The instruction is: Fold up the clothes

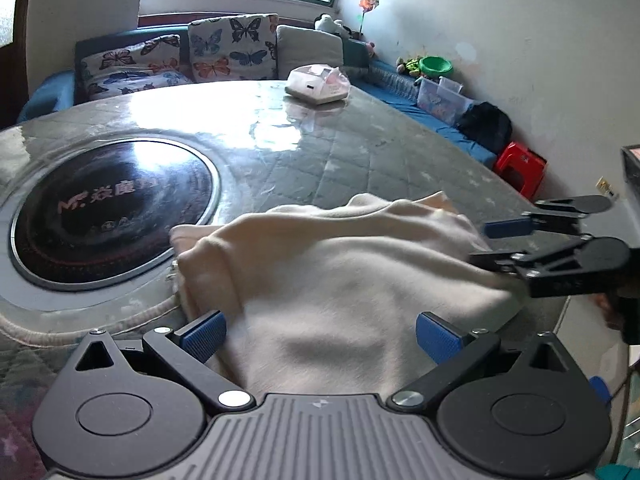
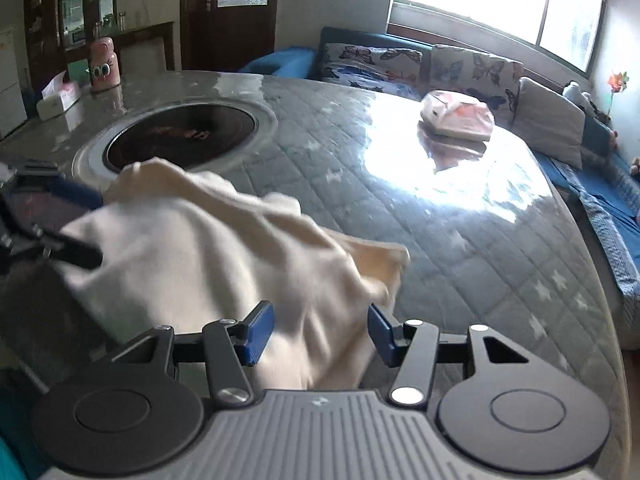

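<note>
A cream garment (image 1: 340,272) lies bunched on the grey quilted table (image 1: 360,152), near its front edge. My left gripper (image 1: 320,336) is open, its blue pads (image 1: 204,336) standing wide on either side of the garment's near fold. In the right wrist view the same garment (image 2: 208,240) runs between the spread pads of my right gripper (image 2: 320,334), which is open too. Each gripper shows in the other's view: the right gripper (image 1: 480,244) at the cloth's right edge, the left gripper (image 2: 98,228) at its left edge. The cloth's underside is hidden.
A round black hob (image 1: 116,212) is set into the table left of the garment. A pink tissue box (image 1: 318,86) sits at the far side, a pink bottle (image 2: 104,64) at the far left. A sofa with butterfly cushions (image 1: 232,48) and a red stool (image 1: 520,168) stand beyond the table.
</note>
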